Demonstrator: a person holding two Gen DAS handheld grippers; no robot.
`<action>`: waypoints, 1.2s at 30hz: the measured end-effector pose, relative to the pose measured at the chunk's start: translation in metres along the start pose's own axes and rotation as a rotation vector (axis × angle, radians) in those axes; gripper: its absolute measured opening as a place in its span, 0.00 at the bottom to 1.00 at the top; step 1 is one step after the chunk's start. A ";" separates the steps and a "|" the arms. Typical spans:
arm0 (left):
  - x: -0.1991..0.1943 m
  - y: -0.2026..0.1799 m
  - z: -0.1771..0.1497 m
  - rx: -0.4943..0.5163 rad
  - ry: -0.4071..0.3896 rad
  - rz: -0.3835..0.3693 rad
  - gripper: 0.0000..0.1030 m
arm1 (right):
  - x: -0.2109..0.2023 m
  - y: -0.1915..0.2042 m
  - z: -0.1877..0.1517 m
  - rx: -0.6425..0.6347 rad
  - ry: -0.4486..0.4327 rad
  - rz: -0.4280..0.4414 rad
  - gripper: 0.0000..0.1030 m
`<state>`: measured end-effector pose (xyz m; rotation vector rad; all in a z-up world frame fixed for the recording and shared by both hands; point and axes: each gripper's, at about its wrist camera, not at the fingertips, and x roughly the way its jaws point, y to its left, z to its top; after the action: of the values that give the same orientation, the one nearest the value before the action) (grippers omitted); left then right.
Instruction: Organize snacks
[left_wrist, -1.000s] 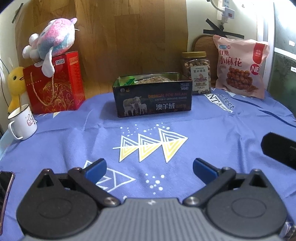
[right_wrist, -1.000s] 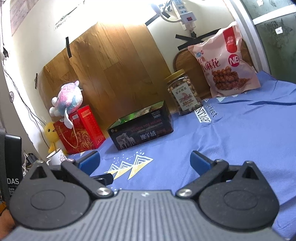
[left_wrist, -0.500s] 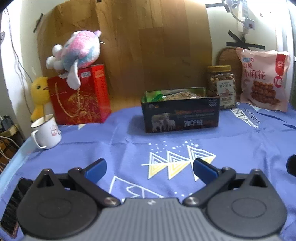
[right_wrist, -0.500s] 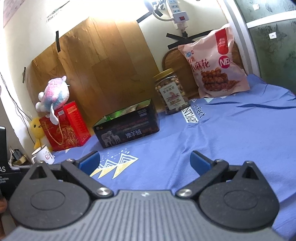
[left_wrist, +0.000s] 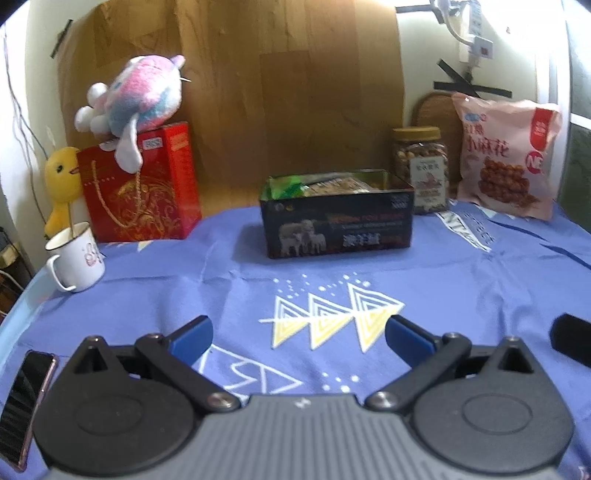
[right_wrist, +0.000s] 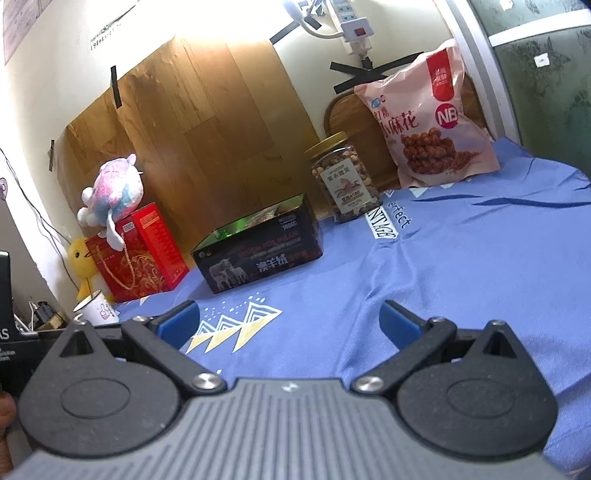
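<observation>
A dark open tin box with a sheep picture stands mid-table on the blue cloth, with snack packets showing inside. Behind it to the right stand a clear jar of nuts with a gold lid and a pink snack bag leaning on the wall. My left gripper is open, low over the cloth, well short of the tin. My right gripper is open too, farther back and to the right, holding nothing.
At the left stand a red gift bag with a plush toy on top, a yellow duck toy and a white mug. A phone lies at the near left edge. A wooden board leans on the wall.
Both grippers have drawn back from the tin and turned, so the tin and snacks look smaller and farther right in the left view. Both stay open.
</observation>
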<state>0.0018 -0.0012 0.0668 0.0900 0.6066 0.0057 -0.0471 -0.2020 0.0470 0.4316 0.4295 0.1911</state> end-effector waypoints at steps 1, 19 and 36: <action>0.000 -0.002 -0.001 0.007 0.003 -0.006 1.00 | 0.000 -0.001 0.000 0.000 0.005 0.000 1.00; -0.007 -0.018 0.005 0.060 -0.045 -0.019 1.00 | -0.008 -0.006 -0.004 -0.004 0.030 -0.016 1.00; -0.002 -0.010 0.008 0.012 0.003 -0.122 1.00 | -0.003 -0.009 -0.006 -0.002 0.070 -0.016 1.00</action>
<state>0.0047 -0.0117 0.0733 0.0645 0.6144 -0.1156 -0.0515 -0.2082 0.0389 0.4205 0.5009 0.1914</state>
